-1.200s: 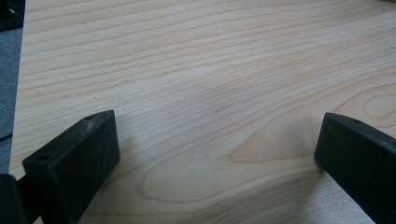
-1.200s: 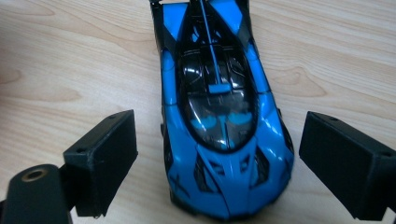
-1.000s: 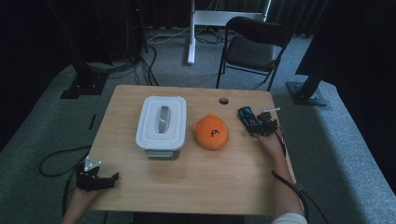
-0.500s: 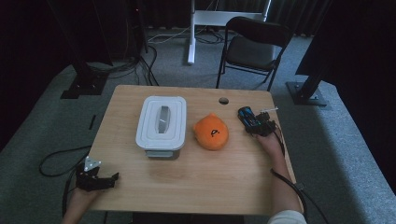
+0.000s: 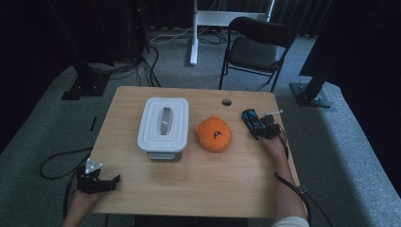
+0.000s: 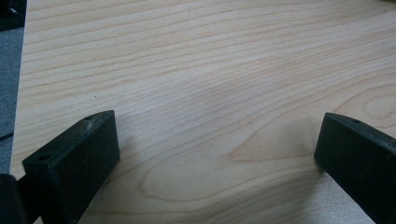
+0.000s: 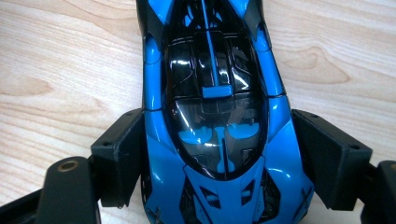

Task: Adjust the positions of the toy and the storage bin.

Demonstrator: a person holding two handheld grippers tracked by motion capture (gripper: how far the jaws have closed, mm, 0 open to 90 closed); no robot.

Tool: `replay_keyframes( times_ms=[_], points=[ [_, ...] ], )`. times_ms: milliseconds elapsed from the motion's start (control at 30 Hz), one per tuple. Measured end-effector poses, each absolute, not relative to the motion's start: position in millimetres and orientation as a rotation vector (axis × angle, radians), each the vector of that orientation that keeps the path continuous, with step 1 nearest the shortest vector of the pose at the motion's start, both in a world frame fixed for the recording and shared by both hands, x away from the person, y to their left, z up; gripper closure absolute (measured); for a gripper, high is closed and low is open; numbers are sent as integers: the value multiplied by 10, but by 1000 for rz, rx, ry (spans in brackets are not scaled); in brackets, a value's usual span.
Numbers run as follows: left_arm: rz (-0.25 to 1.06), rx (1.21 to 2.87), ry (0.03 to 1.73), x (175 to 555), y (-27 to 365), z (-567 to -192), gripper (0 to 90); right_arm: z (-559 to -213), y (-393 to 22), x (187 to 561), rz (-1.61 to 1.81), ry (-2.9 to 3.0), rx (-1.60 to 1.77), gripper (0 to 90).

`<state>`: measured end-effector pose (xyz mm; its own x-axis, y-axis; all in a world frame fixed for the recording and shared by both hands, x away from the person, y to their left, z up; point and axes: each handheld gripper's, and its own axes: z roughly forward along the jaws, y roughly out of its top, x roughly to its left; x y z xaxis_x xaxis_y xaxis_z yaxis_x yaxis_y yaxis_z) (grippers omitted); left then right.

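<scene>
On your counter (image 5: 198, 189) a white lidded box (image 5: 163, 125) sits left of centre, with an orange plush toy (image 5: 214, 134) just to its right. Beyond the far edge stands a black chair (image 5: 257, 45).

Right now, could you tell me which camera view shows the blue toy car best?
The right gripper view: the blue toy car appears large and sharp between the right gripper jaws, which have just been closing around it. In the high view it is small and dim.
</scene>
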<state>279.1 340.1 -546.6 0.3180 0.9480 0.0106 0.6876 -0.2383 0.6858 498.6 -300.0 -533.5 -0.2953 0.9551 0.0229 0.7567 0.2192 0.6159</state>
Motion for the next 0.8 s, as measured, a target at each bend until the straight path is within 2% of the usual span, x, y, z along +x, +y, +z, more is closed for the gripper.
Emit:
replay_keyframes(
  times_ms=[367,800],
  points=[
    [580,2014,1429,2799,3410,-5466,4,-5260,-3039,4741,774,2095,1635,230],
    [583,2012,1433,2804,3407,-5467,4,-5208,-3111,4243,776,2037,1668,233]
  ],
)
